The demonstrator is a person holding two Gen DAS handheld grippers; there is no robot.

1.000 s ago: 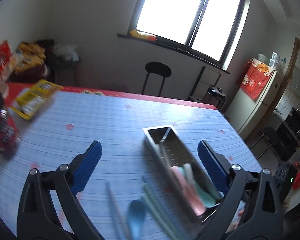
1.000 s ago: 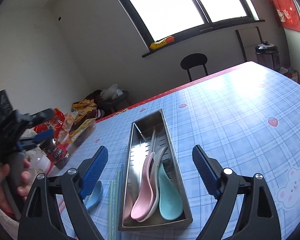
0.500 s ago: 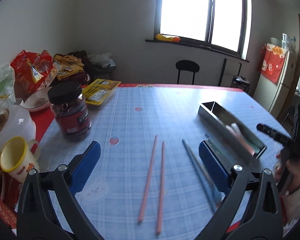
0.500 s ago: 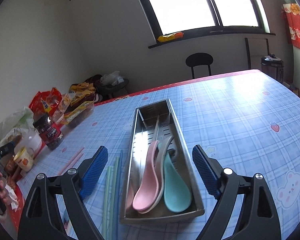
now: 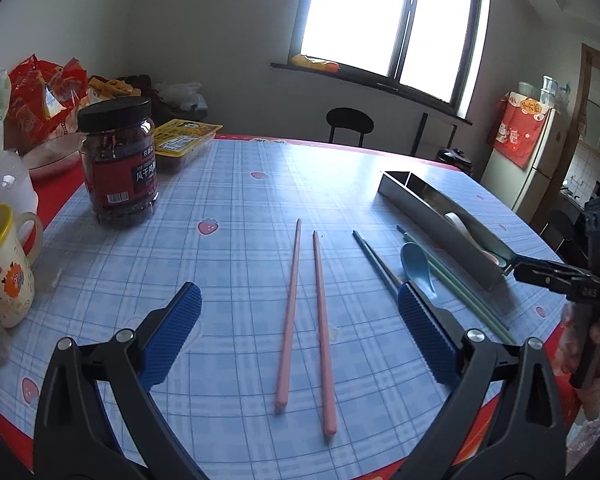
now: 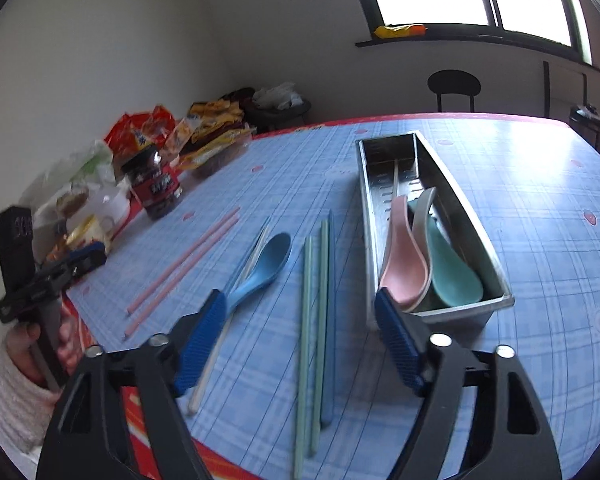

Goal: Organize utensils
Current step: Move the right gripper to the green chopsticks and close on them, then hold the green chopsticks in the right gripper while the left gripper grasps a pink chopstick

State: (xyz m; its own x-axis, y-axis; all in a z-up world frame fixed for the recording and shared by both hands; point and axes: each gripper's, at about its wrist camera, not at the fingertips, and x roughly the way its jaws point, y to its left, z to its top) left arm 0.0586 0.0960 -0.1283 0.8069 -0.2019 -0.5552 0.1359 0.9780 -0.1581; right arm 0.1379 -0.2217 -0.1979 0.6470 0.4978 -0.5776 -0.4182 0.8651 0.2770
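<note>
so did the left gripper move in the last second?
Yes. The left gripper swung left: the steel tray, earlier between its fingers, is now to the right, and the pink chopsticks lie between them.

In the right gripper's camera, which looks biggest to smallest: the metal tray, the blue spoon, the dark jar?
1. Metal tray, clearly the largest.
2. Blue spoon.
3. Dark jar, which looks smallest, though it stands farther from the camera, so its true size against the spoon is unsure.

3 spoons lie in steel tray; chopsticks, blue spoon beside it.
</note>
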